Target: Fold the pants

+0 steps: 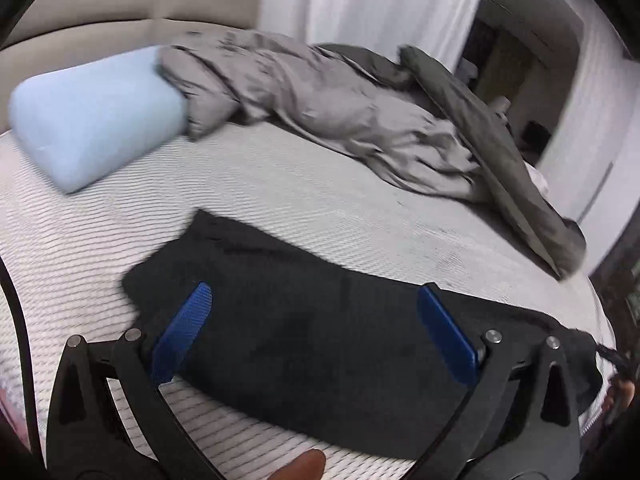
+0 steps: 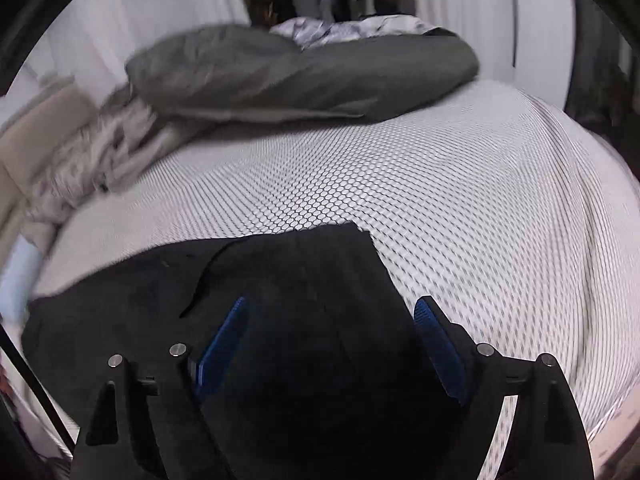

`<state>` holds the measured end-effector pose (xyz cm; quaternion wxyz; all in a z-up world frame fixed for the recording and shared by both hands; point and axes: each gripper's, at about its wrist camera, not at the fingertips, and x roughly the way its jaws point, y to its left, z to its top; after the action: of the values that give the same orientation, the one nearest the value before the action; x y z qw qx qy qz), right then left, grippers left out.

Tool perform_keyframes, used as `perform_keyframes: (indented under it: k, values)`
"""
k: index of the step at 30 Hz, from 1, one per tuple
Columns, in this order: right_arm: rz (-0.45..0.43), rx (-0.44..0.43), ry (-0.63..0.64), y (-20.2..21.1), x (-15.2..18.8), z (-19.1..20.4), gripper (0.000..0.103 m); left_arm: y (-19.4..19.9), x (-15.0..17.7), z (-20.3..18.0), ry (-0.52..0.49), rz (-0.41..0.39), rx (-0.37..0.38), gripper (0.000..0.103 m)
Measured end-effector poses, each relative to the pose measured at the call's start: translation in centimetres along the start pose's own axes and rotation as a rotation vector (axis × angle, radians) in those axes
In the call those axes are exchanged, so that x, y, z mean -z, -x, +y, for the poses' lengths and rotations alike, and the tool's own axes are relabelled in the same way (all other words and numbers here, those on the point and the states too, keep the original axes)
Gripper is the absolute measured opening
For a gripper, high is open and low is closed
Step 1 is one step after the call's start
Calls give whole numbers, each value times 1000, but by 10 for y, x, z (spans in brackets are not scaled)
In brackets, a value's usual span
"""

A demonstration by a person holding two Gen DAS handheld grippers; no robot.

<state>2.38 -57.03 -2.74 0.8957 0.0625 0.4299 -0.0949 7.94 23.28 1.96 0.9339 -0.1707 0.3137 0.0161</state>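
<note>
Black pants [image 1: 320,344] lie flat on bed [image 1: 280,192], at 6 o'clock in both views. Left gripper [image 1: 316,332] above pants, fingers [image 1: 182,332] spread wide, grasping nothing. Right gripper [image 2: 332,348] same, fingers [image 2: 440,356] released. Blue pillow [image 1: 92,116] at 10 o'clock, grey blanket [image 1: 320,108] at 12.

Black pants [image 1: 320,344]; white honeycomb-patterned mattress [image 2: 460,200]; pale blue pillow [image 1: 96,120] (grey duvet [image 1: 320,104]).

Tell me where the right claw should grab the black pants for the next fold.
Probably the far corner of the black pants, approached from above over the mattress. The cloth lies flat, and that corner's edges are exposed, so the open right claw can pinch them.
</note>
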Motion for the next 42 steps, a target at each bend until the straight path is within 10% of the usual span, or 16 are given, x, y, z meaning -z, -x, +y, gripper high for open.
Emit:
perform_keyframes:
  k: [6,10,12,15,22,27,29,34,36,42]
  values:
    - [125,101,168,-58,-32,15,82,-48,0,-27,-36,62,19,102]
    - [46,99,203,-49,-37,25,45,-71,11,-25,-54,101,-6,102]
    - [-57,59,211,-23,-41,27,5,-77,15,-19,-44,111,-21,102]
    - [-196,107,101,-2,-54,14,6,-83,17,-7,-20,120,-50,102]
    - [-48,116,88,-31,-59,-8,12,-84,16,7,-17,127,-84,102]
    - [-21,14,58,-33,-71,-20,75,-86,15,9,10,132,-63,102]
    - [19,-19,82,-39,-70,-11,79,-88,16,7,7,138,-61,102]
    - [170,116,189,-83,-69,6,77,-89,18,-3,-30,140,-62,102]
    - [182,112,200,-83,-65,8,48,-90,18,-6,-39,141,-64,102]
    - [-239,-54,254,3,-65,23,35,-93,19,-9,-42,143,-75,102]
